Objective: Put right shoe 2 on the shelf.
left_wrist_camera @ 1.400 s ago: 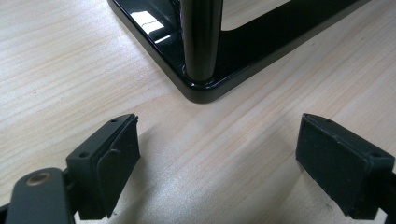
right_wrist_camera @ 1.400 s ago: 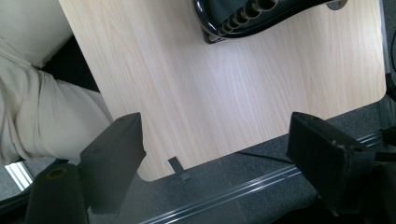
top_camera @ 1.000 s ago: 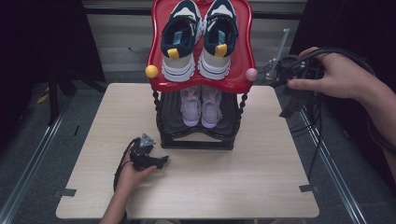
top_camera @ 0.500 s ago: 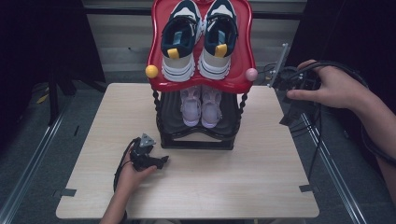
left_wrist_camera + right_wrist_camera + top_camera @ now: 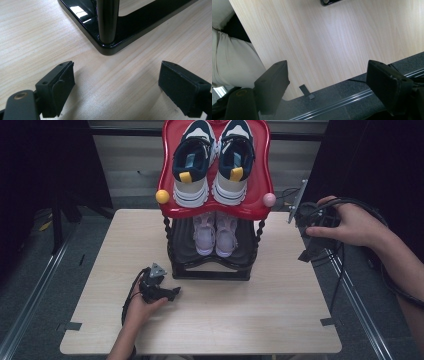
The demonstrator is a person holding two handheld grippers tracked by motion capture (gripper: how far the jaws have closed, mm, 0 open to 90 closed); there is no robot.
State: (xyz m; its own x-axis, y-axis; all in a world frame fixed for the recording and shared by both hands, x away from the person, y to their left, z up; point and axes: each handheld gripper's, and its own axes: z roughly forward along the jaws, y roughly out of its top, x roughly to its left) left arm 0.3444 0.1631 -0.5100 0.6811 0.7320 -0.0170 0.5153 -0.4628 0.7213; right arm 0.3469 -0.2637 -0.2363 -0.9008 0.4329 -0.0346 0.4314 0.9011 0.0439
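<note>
A two-tier shoe rack stands at the table's far middle. Its red top shelf [image 5: 215, 212] carries a pair of navy and white sneakers [image 5: 212, 160]. A pair of pale pink sneakers [image 5: 215, 234] sits on the black lower shelf. My left gripper [image 5: 172, 294] lies low on the table by the rack's front left corner, open and empty. In the left gripper view it [image 5: 116, 72] faces the rack's black base [image 5: 110, 47] and a post [image 5: 107, 20]. My right gripper [image 5: 307, 254] hangs over the table's right edge, pointing down. Its jaws [image 5: 328, 75] stand open with nothing between them.
The light wooden table [image 5: 225, 320] has bare room in front of the rack. A yellow knob [image 5: 162, 196] and a pink knob [image 5: 269, 199] stick out at the red shelf's corners. A metal rail [image 5: 342, 102] runs below the table's edge, beside dark carpet. Black tape [image 5: 307, 92] marks a corner.
My right hand and its gripper have come down and a little inward at the table's right edge. The left gripper has stayed where it was.
</note>
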